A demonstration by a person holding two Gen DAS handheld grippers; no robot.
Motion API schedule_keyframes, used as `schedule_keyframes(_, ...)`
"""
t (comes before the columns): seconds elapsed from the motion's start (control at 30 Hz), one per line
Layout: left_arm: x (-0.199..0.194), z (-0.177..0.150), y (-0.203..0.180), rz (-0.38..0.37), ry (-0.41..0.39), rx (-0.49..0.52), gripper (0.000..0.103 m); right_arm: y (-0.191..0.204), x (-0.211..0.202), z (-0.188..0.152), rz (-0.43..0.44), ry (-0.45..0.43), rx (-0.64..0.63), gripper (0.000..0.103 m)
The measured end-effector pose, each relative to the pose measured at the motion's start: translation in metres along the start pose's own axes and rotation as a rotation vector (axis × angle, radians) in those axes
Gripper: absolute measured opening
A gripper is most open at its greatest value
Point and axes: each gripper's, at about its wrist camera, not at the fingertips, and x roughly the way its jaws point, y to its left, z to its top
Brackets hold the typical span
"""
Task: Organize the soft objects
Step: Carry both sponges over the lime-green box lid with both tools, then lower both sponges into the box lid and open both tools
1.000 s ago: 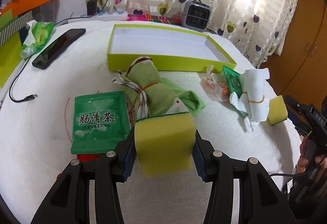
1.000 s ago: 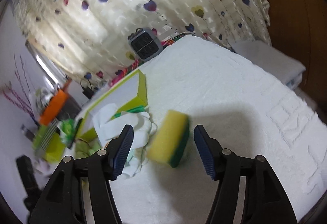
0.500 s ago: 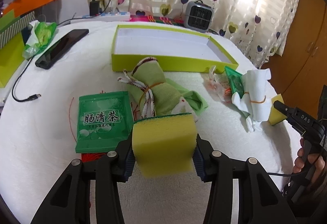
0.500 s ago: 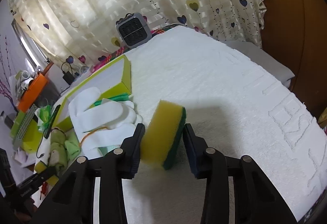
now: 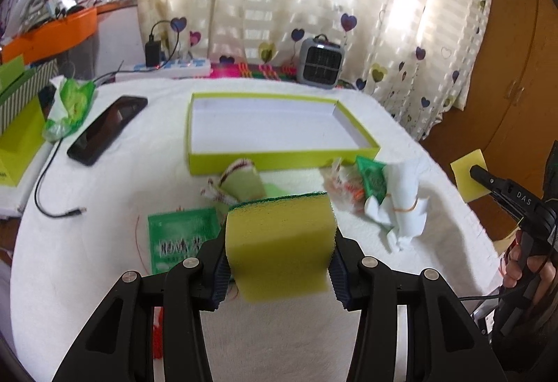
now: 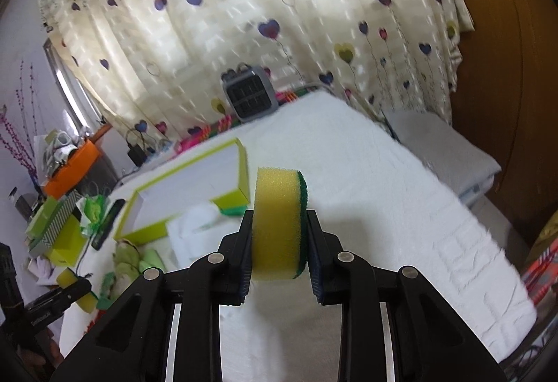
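Right wrist view: sponge [image 6: 279, 225] clamped between the right tongs [image 6: 279, 253].

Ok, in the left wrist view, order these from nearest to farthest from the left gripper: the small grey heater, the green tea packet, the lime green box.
1. Green tea packet: just ahead of the left gripper, to its left on the white cloth.
2. Lime green box: open, mid-table, straight ahead.
3. Small grey heater: at the far edge, by the curtain.

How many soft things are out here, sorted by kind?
Sponges: 2, one in the left gripper, one in the right gripper
Tied cloth bundles: 2, green and white
Green packets: 2, at and
Total: 6
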Motion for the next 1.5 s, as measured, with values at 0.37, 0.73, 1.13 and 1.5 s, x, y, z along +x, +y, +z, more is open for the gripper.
schedule_keyframes(0.37, 0.012, 0.051, 0.011, 0.027, -0.038, 0.033, 0.046, 0.052, 0.025, 0.043, 0.116, 0.021, -0.137, 0.028)
schedule_keyframes(0.73, 0.067, 0.098, 0.025, 0.012, 0.005, 0.05, 0.047, 0.104, 0.093, 0.057, 0.189, 0.134, -0.208, 0.028)
schedule_keyframes(1.13, 0.139, 0.126, 0.043, 0.011, 0.098, 0.024, 0.047, 0.128, 0.176, 0.056, 0.148, 0.271, -0.217, 0.028)
schedule_keyframes(1.5, 0.186, 0.134, 0.059, 0.032, 0.171, 0.009, 0.047, 0.131, 0.219, 0.052, 0.063, 0.323, -0.248, 0.028)
